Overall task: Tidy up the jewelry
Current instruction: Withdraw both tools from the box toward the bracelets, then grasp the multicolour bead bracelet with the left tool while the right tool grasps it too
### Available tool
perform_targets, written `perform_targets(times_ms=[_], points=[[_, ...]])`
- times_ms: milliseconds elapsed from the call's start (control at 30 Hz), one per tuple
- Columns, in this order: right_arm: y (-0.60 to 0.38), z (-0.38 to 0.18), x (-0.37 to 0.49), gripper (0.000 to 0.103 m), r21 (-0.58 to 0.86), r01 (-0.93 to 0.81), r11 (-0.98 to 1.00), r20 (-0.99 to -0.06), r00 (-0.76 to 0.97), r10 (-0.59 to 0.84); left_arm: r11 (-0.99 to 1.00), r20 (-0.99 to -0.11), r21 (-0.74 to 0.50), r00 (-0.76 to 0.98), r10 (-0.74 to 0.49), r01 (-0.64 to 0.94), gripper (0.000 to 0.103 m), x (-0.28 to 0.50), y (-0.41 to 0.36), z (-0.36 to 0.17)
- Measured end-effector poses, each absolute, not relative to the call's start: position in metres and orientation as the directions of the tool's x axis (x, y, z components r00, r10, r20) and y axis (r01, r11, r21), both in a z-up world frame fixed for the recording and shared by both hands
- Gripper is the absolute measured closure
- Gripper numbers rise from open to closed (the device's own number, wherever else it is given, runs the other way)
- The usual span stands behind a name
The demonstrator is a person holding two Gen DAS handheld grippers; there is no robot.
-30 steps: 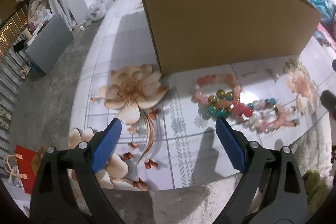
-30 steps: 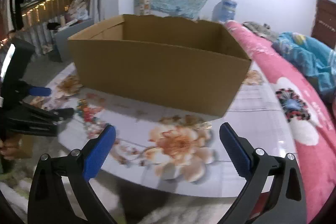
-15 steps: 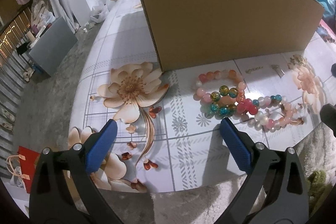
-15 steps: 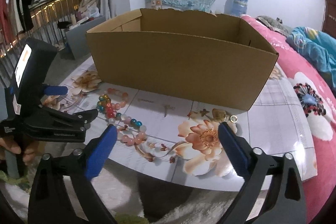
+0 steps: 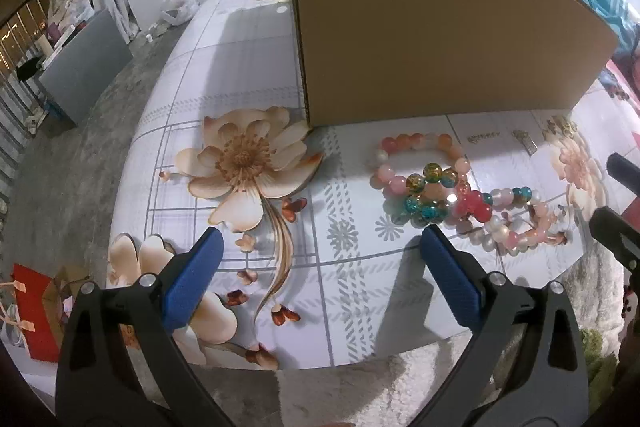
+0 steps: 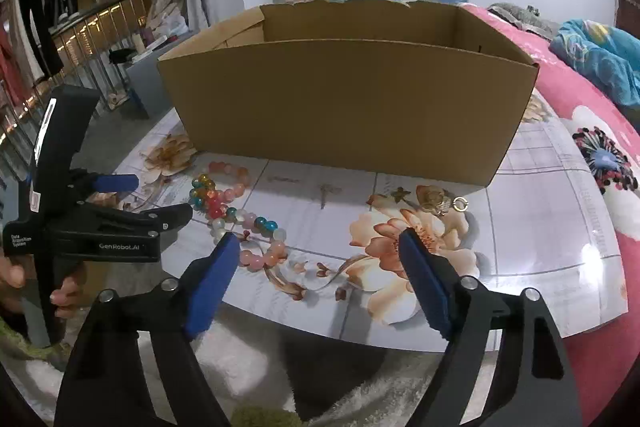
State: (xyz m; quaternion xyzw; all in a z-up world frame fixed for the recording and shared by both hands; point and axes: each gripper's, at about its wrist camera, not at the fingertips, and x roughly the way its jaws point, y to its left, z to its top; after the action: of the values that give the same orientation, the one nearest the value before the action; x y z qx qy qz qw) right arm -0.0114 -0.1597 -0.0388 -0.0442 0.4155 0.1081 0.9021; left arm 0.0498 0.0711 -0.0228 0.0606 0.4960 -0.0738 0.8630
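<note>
My right gripper (image 6: 316, 281) has tipped down toward the tabletop (image 6: 540, 227), its fingers closing on nothing. My left gripper (image 5: 318, 269) gapes wide, empty. The bead bracelets (image 5: 436, 187) lie before the box (image 6: 344, 107), untouched, so sorting has yet to begin.

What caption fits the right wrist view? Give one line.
Open right gripper, jaws closing on nothing, hovers before beaded bracelets and cardboard box.

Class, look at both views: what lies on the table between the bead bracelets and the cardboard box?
Nothing: bare floral tabletop separates the bead bracelets from the cardboard box, clearest in the left wrist view.
</note>
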Motion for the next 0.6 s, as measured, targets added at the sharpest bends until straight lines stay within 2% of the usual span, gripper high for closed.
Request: perform_targets(times_ms=[200, 467, 533, 600], points=[[-0.153, -0.039, -0.009, 0.036, 0.017, -0.26, 0.965, -0.757, 0.627, 0.183, 0.975, -0.862, 0.035, 0.5, -0.081, 0.218, 0.007, 0.05, 0.071, -0.022], [-0.13, -0.042, -0.012, 0.051, 0.006, -0.389, 0.921, -0.756, 0.601, 0.259, 0.963, -0.822, -0.005, 0.547, -0.157, 0.269, 0.009, 0.042, 0.073, -0.019], [-0.12, -0.045, -0.01, 0.055, 0.001, -0.423, 0.906, -0.766, 0.583, 0.273, 0.96, -0.806, -0.016, 0.565, -0.179, 0.28, 0.013, 0.04, 0.074, -0.015], [-0.113, -0.048, -0.008, 0.059, -0.007, -0.45, 0.893, -0.772, 0.57, 0.281, 0.956, -0.793, -0.025, 0.576, -0.198, 0.293, 0.026, 0.039, 0.075, -0.012]])
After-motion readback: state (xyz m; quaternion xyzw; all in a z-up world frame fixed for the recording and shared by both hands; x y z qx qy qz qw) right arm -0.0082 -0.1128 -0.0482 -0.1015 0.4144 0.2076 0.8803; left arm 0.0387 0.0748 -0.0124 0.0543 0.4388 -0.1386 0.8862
